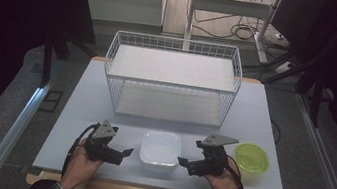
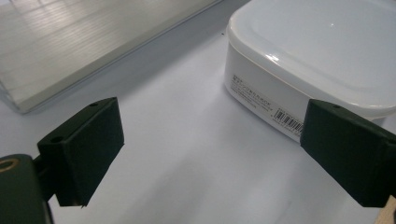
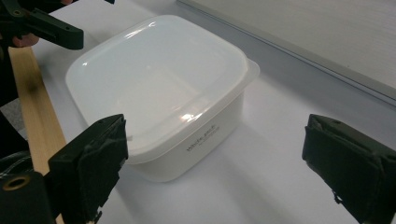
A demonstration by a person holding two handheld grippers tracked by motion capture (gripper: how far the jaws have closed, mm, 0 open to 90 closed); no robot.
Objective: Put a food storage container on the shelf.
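White lidded container (image 1: 159,154) sat at the near edge of the table (image 1: 78,111), at 6 o'clock from the wire basket (image 1: 171,77). The left gripper (image 1: 123,154) flanked it at 9 o'clock and the right gripper (image 1: 181,164) at 3 o'clock, each pointing inward at the box. A green-lidded round container (image 1: 252,159) lay at 3 o'clock beyond the right hand (image 1: 224,183).

Both sets of fingers stood wide apart and held nothing. In the left gripper view the container's labelled wall (image 2: 261,100) lay just beyond the right-hand finger (image 2: 345,149); in the right gripper view the box (image 3: 159,88) lay ahead and toward the left-hand finger (image 3: 88,163), not between the two.

The step in hand appeared to be a two-sided grasp of the box. To do it well, each gripper would be best centred on the rim at opposite sides, closing evenly so that the lid (image 3: 154,70) was not levered off and the box did not slide toward the table's edge.
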